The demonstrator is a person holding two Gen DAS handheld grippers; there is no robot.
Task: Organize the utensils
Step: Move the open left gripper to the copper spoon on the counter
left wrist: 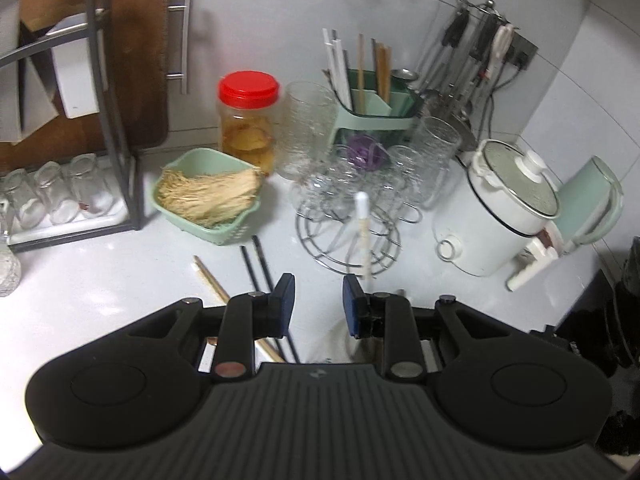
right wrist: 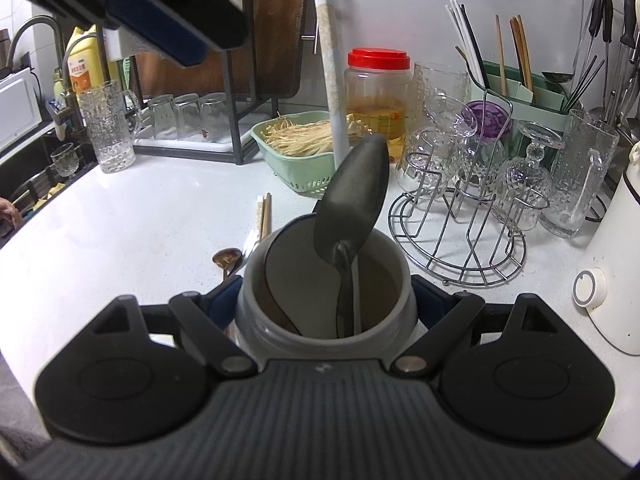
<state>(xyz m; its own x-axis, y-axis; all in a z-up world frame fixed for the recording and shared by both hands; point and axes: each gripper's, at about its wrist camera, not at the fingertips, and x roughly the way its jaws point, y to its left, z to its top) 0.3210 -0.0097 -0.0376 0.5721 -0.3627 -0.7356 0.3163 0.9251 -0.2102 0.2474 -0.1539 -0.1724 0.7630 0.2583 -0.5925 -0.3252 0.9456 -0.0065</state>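
Grey round ceramic crock [right wrist: 320, 300], clamped in right claw [right wrist: 324, 304], holds a matte dark spoon [right wrist: 352, 196] and speckled white-handled utensil [right wrist: 330, 72]. Left claw [left wrist: 319, 300] stands apart, empty. Chopsticks [left wrist: 256, 264] lie on white bench [left wrist: 100, 280].

You see a white speckled stone countertop [right wrist: 132, 216], a mint-green slotted plastic basket [right wrist: 298, 160] of pale yellow strands, a clear plastic jar with a red screw lid [right wrist: 378, 60] and amber contents, a dark grey oval metal spoon [right wrist: 354, 196] in a round grey-rimmed white holder [right wrist: 320, 320], and your gripper pads [left wrist: 286, 300] in navy blue.
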